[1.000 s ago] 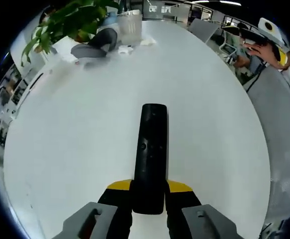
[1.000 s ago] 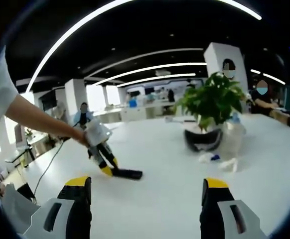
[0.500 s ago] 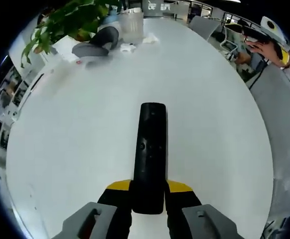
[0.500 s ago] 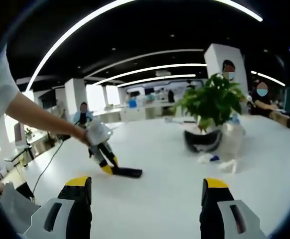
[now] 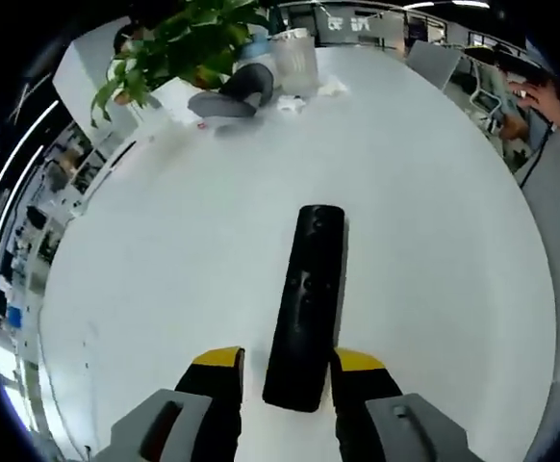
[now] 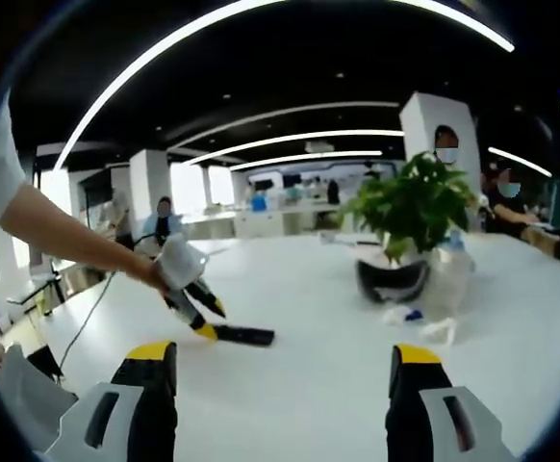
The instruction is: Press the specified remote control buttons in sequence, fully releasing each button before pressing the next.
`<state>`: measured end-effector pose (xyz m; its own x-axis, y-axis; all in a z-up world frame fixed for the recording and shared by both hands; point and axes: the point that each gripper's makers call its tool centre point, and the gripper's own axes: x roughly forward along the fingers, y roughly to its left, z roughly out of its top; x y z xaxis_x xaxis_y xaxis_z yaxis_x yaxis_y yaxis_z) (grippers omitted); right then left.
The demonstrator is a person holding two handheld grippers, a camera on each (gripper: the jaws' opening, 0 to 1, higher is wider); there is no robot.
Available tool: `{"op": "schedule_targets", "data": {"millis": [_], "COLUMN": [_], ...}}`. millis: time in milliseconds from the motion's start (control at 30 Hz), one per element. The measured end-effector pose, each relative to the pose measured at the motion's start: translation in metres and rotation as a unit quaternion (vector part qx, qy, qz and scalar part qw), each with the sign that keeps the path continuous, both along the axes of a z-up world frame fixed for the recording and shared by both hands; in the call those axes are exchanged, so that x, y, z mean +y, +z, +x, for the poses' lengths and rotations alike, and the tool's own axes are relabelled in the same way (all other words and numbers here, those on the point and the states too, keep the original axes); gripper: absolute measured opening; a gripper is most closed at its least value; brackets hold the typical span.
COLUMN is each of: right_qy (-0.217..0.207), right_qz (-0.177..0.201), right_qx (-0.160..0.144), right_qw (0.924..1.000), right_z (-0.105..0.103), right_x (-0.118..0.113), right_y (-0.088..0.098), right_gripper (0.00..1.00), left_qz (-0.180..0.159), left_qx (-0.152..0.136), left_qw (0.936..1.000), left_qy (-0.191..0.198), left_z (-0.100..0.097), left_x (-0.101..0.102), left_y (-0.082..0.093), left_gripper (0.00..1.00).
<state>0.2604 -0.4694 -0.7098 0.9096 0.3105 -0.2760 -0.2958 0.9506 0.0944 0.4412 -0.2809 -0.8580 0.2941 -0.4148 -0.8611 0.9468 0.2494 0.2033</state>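
In the left gripper view, the left gripper [image 5: 287, 371] has its two yellow-tipped jaws spread a little, one on each side of the near end of the black remote control [image 5: 306, 306]. There are thin gaps beside the remote, so the jaws are not squeezing it. The remote lies flat on the white table [image 5: 165, 269] and points away from the gripper. Far off at the table's end are a green plant [image 5: 179, 43], a dark headset [image 5: 232, 89] and a clear cup [image 5: 294, 60].

In the right gripper view, the right gripper [image 6: 285, 371] has its jaws wide apart with nothing between them. It is up above the table and well away from the remote. Past it, a person's arm [image 6: 63, 241] reaches out with the left gripper to the remote's end.
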Motion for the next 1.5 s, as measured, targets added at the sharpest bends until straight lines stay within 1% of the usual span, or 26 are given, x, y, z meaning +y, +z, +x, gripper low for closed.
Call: {"op": "schedule_targets", "data": {"millis": [67, 100, 167, 267, 300, 400, 467, 600, 700, 733, 800, 833, 933, 1033, 1067, 1133, 1167, 1233, 1267, 1300, 1333, 1367, 1400, 1433, 1467, 1500], "right_qy": [-0.002, -0.002, -0.001, 0.001, 0.002, 0.005, 0.005, 0.005, -0.003, -0.005, -0.008, -0.009, -0.008, -0.006, -0.005, -0.004, -0.003, -0.001, -0.001, -0.001, 0.0, 0.0, 0.001, 0.002, 0.003, 0.003], "right_qz": [0.0, 0.0, 0.001, -0.003, -0.004, -0.01, -0.009, -0.013, -0.006, -0.004, 0.002, 0.004, 0.005, 0.006, 0.008, 0.007, 0.006, 0.004, 0.003, 0.003, 0.004, 0.004, 0.004, 0.003, 0.002, 0.0], "right_qx": [-0.003, -0.005, -0.005, -0.009, -0.01, -0.01, -0.01, -0.014, -0.019, -0.019, -0.017, -0.016, -0.015, -0.018, -0.019, -0.02, -0.02, -0.021, -0.022, -0.022, -0.023, -0.023, -0.023, -0.023, -0.024, -0.024], "right_qw": [1.0, 1.0, 1.0, 1.0, 0.9999, 0.9999, 0.9999, 0.9998, 0.9998, 0.9998, 0.9998, 0.9998, 0.9998, 0.9998, 0.9998, 0.9998, 0.9998, 0.9998, 0.9998, 0.9997, 0.9997, 0.9997, 0.9997, 0.9997, 0.9997, 0.9997], "right_z": [0.0, 0.0, 0.0, 0.0, 0.0, -0.001, -0.001, -0.002, -0.001, -0.001, -0.001, -0.001, -0.001, -0.001, -0.001, -0.002, -0.002, -0.002, -0.003, -0.003, -0.003, -0.003, -0.003, -0.003, -0.004, -0.004], "right_x": [-0.001, -0.001, -0.001, 0.0, 0.001, 0.002, 0.002, 0.002, -0.001, -0.002, -0.004, -0.004, -0.002, -0.001, -0.001, 0.0, 0.0, 0.001, 0.001, 0.001, 0.001, 0.002, 0.002, 0.002, 0.002, 0.003], "right_y": [0.001, 0.002, 0.002, 0.004, 0.004, 0.003, 0.004, 0.005, 0.008, 0.008, 0.008, 0.008, 0.008, 0.009, 0.01, 0.01, 0.01, 0.01, 0.011, 0.011, 0.011, 0.011, 0.011, 0.011, 0.011, 0.011], "right_gripper": [0.91, 0.91, 0.91, 0.91, 0.91, 0.92, 0.92, 0.92, 0.93, 0.94, 0.94, 0.95, 0.97, 0.98, 0.98, 0.99, 0.99, 0.99, 0.99, 0.99, 0.99, 0.99, 0.99, 0.99, 0.99, 0.99], "left_qz": [-0.016, -0.025, -0.043, -0.071, -0.079, -0.088, -0.091, -0.093, -0.093, -0.097, -0.108, -0.113, -0.112, -0.108, -0.11, -0.115, -0.125, -0.158, -0.164, -0.167, -0.176, -0.184, -0.197, -0.217, -0.239, -0.249], "left_qx": [-0.022, -0.017, -0.02, -0.009, -0.018, -0.023, -0.021, -0.021, -0.029, -0.025, -0.026, -0.023, -0.026, -0.026, -0.021, -0.016, -0.012, -0.008, -0.001, 0.002, -0.004, -0.014, -0.019, -0.017, -0.011, -0.011], "left_qw": [0.9987, 0.9981, 0.9954, 0.9893, 0.9872, 0.9845, 0.9827, 0.9805, 0.9789, 0.9781, 0.974, 0.9697, 0.9702, 0.9693, 0.9687, 0.9661, 0.9625, 0.9537, 0.9505, 0.9488, 0.9486, 0.9452, 0.9393, 0.9322, 0.9239, 0.9185], "left_qy": [0.043, 0.054, 0.084, 0.127, 0.137, 0.15, 0.161, 0.172, 0.18, 0.182, 0.198, 0.215, 0.213, 0.219, 0.222, 0.231, 0.24, 0.256, 0.264, 0.268, 0.263, 0.269, 0.28, 0.289, 0.299, 0.307], "left_z": [0.006, 0.004, 0.004, 0.001, 0.003, 0.001, 0.001, -0.002, -0.006, -0.008, -0.01, -0.01, -0.016, -0.025, -0.029, -0.036, -0.04, -0.046, -0.049, -0.052, -0.055, -0.057, -0.058, -0.06, -0.064, -0.065], "left_x": [0.004, 0.005, 0.008, 0.011, 0.012, 0.014, 0.014, 0.014, 0.015, 0.014, 0.017, 0.019, 0.022, 0.027, 0.028, 0.03, 0.031, 0.026, 0.026, 0.026, 0.025, 0.025, 0.024, 0.021, 0.018, 0.018], "left_y": [0.002, 0.001, 0.002, 0.0, 0.002, 0.001, 0.001, 0.002, 0.003, 0.003, 0.003, 0.003, 0.003, 0.003, 0.003, 0.002, 0.005, 0.013, 0.014, 0.016, 0.021, 0.027, 0.032, 0.037, 0.043, 0.047], "left_gripper": [0.44, 0.44, 0.45, 0.44, 0.44, 0.45, 0.45, 0.54, 0.55, 0.54, 0.56, 0.58, 0.65, 0.65, 0.65, 0.66, 0.66, 0.67, 0.69, 0.72, 0.74, 0.75, 0.75, 0.76, 0.78, 0.82]}}
